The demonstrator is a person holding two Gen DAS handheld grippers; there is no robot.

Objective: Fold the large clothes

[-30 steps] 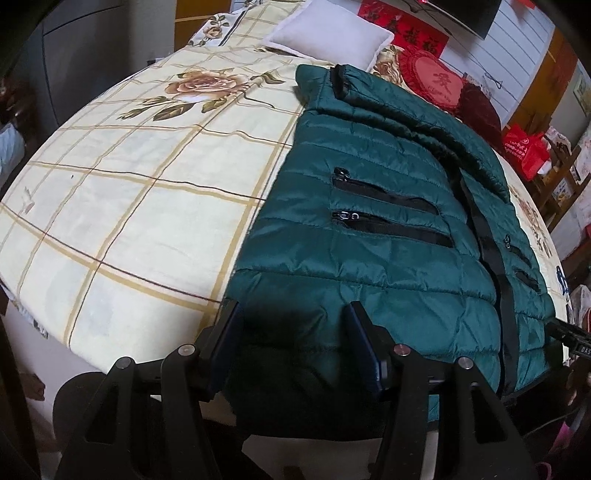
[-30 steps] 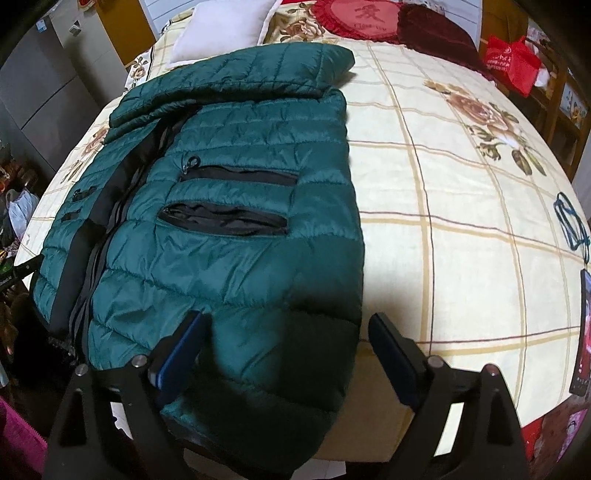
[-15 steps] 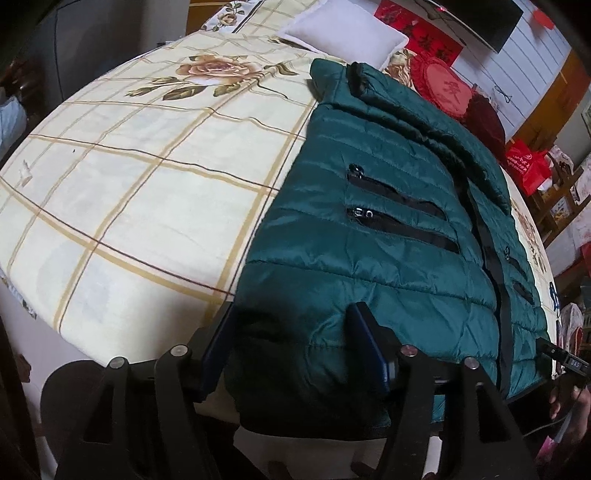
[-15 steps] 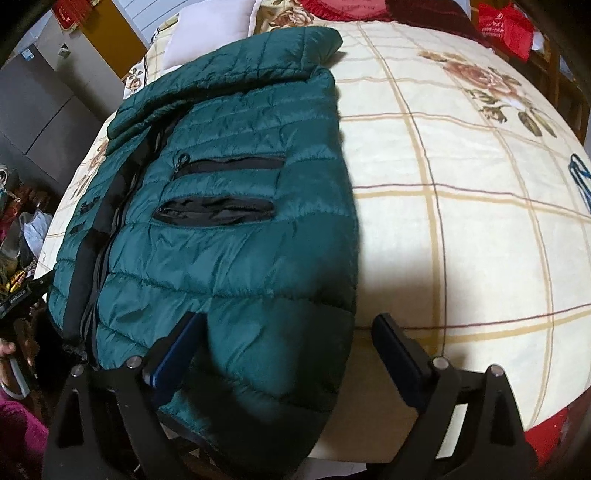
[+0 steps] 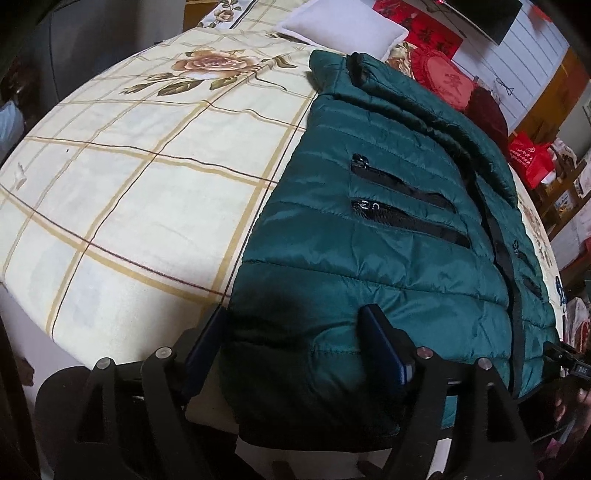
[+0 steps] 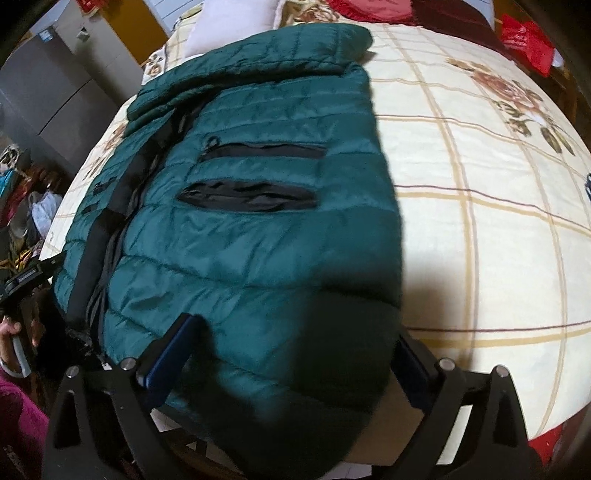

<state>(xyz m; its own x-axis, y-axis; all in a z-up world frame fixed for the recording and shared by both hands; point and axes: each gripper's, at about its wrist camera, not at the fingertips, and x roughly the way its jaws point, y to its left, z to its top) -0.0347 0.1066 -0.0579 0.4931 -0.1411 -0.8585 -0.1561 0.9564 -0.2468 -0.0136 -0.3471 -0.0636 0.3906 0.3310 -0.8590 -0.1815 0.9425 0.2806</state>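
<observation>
Now you're lining up the hem grab: the green puffer jacket [image 5: 388, 251] lies flat on the bed [image 5: 129, 184], hem draped over the near edge. Your left gripper [image 5: 295, 343] and right gripper [image 6: 291, 354] both straddle the hem, jaws spread, gripping nothing. Next, pinch both corners evenly before lifting

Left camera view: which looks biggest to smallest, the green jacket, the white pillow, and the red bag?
1. green jacket, by far the largest.
2. white pillow.
3. red bag.
The pillow and bag sit far back, so their true sizes are unsure.
</observation>
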